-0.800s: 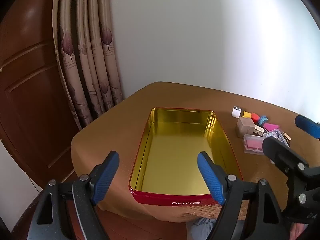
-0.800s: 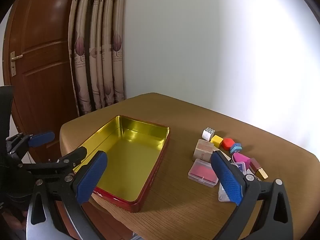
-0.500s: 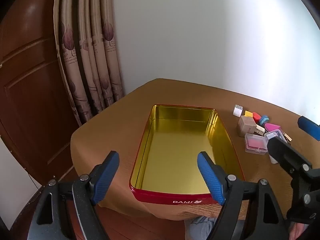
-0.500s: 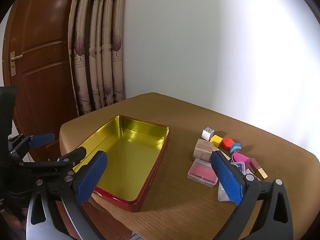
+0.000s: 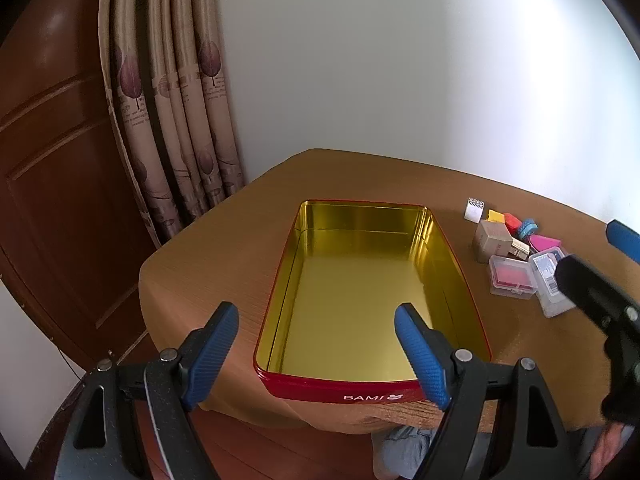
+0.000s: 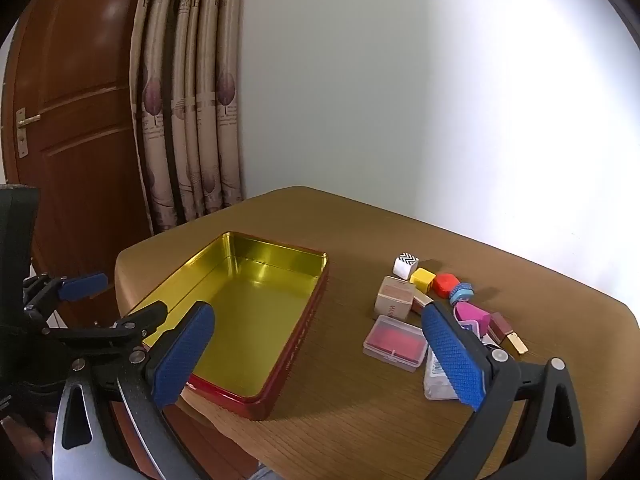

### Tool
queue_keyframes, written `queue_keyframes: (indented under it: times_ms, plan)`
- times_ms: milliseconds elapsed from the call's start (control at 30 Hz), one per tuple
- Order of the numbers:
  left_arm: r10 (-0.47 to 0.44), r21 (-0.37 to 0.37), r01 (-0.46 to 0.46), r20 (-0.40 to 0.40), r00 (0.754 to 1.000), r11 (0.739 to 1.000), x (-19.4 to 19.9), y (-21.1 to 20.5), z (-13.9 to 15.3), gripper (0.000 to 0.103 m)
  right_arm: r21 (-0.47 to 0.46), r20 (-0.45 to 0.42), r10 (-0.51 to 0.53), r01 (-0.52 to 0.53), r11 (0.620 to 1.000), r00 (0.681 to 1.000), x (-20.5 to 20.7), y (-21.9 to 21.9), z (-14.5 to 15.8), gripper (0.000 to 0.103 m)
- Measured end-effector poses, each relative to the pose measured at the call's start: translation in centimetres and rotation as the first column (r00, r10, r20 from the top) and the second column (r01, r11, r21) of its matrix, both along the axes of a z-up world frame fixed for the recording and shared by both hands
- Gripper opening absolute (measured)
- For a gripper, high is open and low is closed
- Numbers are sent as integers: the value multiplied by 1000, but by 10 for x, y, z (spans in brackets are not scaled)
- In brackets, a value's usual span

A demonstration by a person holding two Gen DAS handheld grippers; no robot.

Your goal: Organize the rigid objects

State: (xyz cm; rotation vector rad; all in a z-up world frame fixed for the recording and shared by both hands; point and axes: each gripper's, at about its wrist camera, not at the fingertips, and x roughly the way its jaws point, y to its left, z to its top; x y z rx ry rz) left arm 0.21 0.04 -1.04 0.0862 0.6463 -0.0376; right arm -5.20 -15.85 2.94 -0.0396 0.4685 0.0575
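Both the left tool (image 5: 316, 350) and right tool (image 6: 320, 356) hover spread wide, holding nothing, near the red tin (image 6: 296, 344).

A brown table (image 6: 352, 224) with rounded corners fills the lower middle of the room. Behind it, at about ten o'clock, beige curtains (image 6: 188, 112) printed with purple leaves hang in folds. A dark wooden door (image 6: 76, 120) stands at nine o'clock, with a brass handle (image 6: 25, 122). A plain white wall (image 6: 420, 92) spans twelve to three o'clock.
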Motion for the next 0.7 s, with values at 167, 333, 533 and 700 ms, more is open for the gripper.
queue_keyframes:
  times_ms: [167, 333, 533, 700]
  plan:
    - [-7, 25, 7, 4, 1000, 1000, -1, -4, 0, 83, 13, 9, -30, 30, 999, 999, -8, -23, 7, 103]
    - [-13, 30, 13, -2, 1000, 999, -2, -7, 1, 83, 40, 24, -113, 112, 993, 993, -15, -68, 12, 103]
    - [-29, 42, 29, -11, 1000, 999, -6, -19, 3, 83, 32, 24, -248, 247, 968, 968, -21, -132, 8, 103]
    - [-75, 60, 76, -16, 997, 995, -13, -37, 7, 83, 24, -6, -378, 378, 925, 926, -27, -204, -5, 103]
